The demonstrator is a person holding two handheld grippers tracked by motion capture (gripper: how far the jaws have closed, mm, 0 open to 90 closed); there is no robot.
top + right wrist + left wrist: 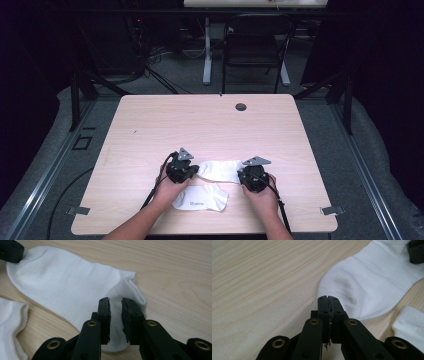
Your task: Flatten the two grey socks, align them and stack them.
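Two white socks lie on the wooden table (200,125). The far sock (220,170) stretches flat between my two grippers. My left gripper (196,173) is at its toe end; in the left gripper view its jaws (328,298) are pressed together on the rim of that sock (372,282). My right gripper (245,176) is at the cuff end. In the right gripper view it (115,302) stands open by a narrow gap, with the folded cuff of the sock (62,282) under its tips. The near sock (200,199) lies loose by the front edge.
A round cable hole (241,106) sits near the table's far edge. Behind the table stand a black chair (255,45) and a white desk leg (206,50). The near sock also edges into the gripper views (409,325) (10,322).
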